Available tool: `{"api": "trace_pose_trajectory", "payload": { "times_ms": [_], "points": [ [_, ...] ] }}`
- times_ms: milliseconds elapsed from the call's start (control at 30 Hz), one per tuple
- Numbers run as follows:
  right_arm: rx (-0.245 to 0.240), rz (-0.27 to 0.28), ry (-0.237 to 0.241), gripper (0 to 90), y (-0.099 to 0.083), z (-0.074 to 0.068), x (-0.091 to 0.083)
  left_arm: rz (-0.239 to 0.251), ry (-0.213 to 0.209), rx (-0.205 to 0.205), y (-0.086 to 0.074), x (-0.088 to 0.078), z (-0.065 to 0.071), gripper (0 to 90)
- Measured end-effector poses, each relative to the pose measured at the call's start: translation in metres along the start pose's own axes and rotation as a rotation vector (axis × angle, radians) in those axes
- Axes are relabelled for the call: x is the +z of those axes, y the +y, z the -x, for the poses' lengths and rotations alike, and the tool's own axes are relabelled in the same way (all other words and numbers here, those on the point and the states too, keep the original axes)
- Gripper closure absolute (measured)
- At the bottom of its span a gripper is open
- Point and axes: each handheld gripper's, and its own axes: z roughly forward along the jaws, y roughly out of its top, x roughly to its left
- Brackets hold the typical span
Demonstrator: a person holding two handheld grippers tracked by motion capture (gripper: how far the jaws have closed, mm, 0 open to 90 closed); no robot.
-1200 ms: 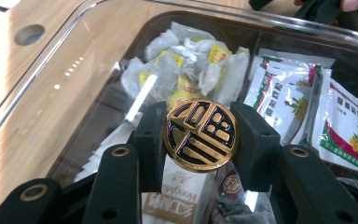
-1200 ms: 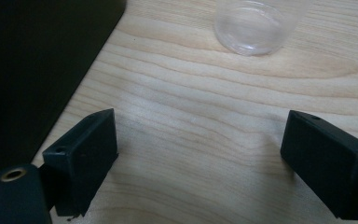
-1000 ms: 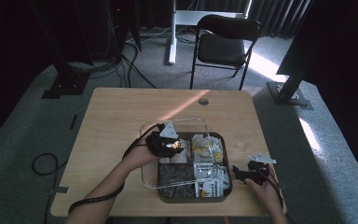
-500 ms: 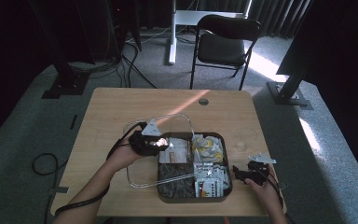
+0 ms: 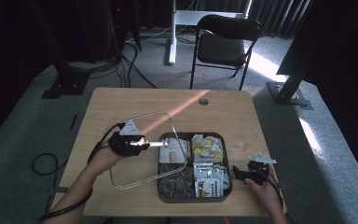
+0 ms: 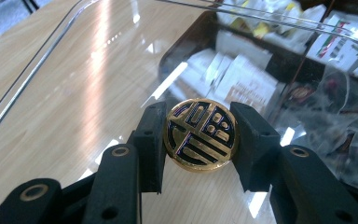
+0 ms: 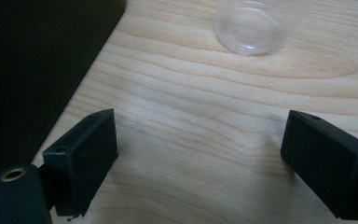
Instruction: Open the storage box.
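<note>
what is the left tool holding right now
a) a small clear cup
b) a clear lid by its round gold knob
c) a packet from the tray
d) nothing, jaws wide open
b: in the left gripper view the left tool has its jaws pressed on either side of the gold knob of the clear lid, held partly over the dark tray.
</note>
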Motion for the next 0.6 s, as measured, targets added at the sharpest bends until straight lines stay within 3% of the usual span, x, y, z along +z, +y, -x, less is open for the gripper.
{"api": "trace_pose_trajectory", "payload": {
  "times_ms": [367,600],
  "points": [
    [-0.001,0.0,0.0,10.1,0.0,0.0,0.0,-0.006,0.06,-0.057,-0.028,-0.022,-0.021,58.7],
    [-0.001,0.0,0.0,10.2,0.0,0.0,0.0,0.019,0.089,-0.111,-0.048,-0.035,-0.035,58.7]
  ]
}}
